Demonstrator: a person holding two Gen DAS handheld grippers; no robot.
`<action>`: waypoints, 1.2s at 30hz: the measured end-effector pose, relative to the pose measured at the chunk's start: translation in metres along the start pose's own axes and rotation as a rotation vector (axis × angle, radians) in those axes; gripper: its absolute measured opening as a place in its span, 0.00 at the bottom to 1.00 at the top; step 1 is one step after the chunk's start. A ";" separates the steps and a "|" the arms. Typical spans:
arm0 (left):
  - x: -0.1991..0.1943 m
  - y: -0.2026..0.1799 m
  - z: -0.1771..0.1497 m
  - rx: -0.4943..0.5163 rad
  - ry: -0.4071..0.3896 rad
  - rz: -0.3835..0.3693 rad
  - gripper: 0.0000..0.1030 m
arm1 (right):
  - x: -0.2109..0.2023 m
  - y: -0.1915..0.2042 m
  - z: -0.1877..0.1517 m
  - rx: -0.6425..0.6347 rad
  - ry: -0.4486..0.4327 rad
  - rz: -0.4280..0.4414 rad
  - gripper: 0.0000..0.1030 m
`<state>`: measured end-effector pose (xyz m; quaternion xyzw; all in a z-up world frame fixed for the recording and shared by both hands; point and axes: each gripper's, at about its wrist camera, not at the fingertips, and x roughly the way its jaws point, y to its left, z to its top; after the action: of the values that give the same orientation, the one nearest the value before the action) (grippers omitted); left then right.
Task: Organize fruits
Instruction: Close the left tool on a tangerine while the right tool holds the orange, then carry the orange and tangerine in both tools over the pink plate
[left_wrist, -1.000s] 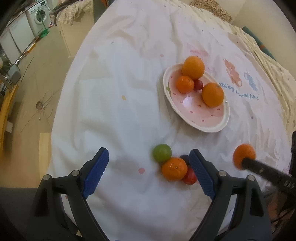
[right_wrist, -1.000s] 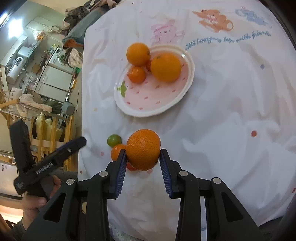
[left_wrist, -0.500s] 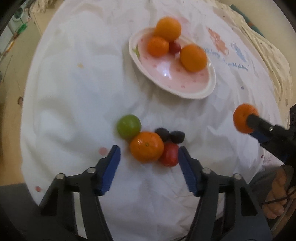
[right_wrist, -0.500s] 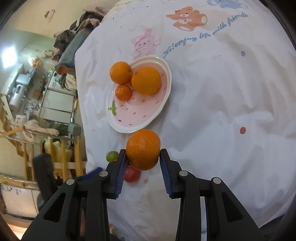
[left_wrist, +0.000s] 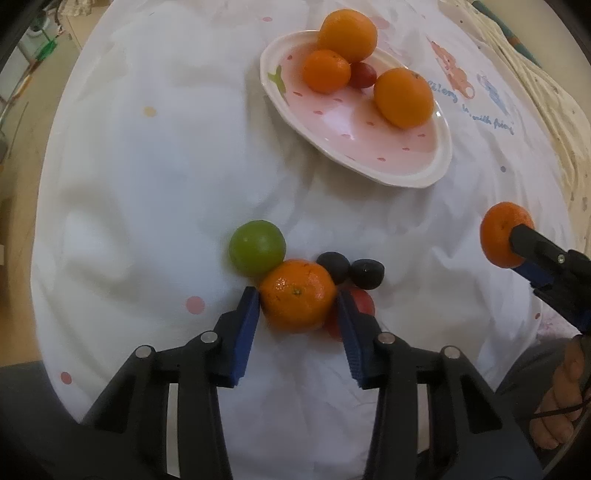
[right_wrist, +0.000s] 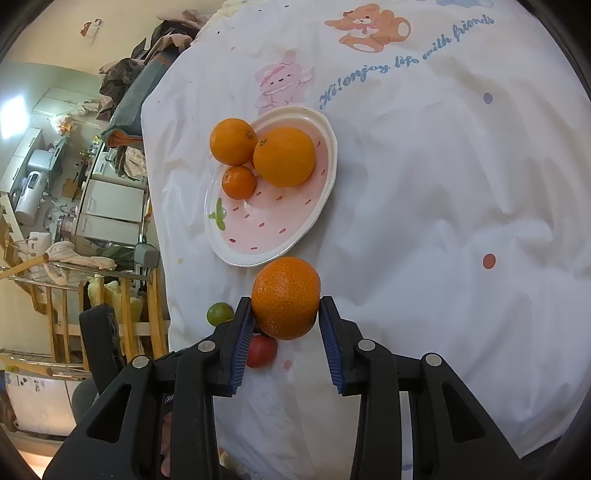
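A pink strawberry plate (left_wrist: 439, 162) holds two large oranges, a small tangerine (left_wrist: 326, 71) and a red fruit (left_wrist: 362, 75); it also shows in the right wrist view (right_wrist: 266, 254). My left gripper (left_wrist: 297, 295) has its jaws around a tangerine (left_wrist: 297, 293) lying on the cloth, touching both sides. Beside it lie a green lime (left_wrist: 257, 247), two dark plums (left_wrist: 351, 268) and a red fruit (left_wrist: 364, 302). My right gripper (right_wrist: 285, 314) is shut on another tangerine (right_wrist: 285, 297), held above the cloth near the plate's near rim.
The fruit lies on a white cloth with bear prints (right_wrist: 369, 29) covering a round table. The table's edge runs on the left, with furniture and a wooden rack (right_wrist: 74, 295) beyond it. The right gripper shows at the right in the left wrist view (left_wrist: 546, 258).
My left gripper moved down toward the fruit cluster and closed its jaws onto the tangerine on the cloth. My right gripper kept its tangerine and shifted slightly toward the plate.
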<state>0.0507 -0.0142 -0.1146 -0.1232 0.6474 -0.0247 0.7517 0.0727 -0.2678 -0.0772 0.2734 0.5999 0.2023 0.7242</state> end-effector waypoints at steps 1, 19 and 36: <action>-0.001 0.000 -0.001 0.004 -0.001 -0.003 0.37 | 0.001 0.000 0.000 0.001 -0.001 -0.001 0.37; -0.072 -0.009 -0.020 0.161 -0.163 0.112 0.36 | -0.008 0.004 -0.005 -0.001 -0.016 0.031 0.37; -0.108 -0.020 0.054 0.234 -0.313 0.182 0.36 | -0.047 0.019 0.032 -0.057 -0.198 0.141 0.37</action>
<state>0.0888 -0.0041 0.0014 0.0218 0.5238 -0.0122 0.8515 0.0951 -0.2875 -0.0254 0.3127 0.4986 0.2417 0.7715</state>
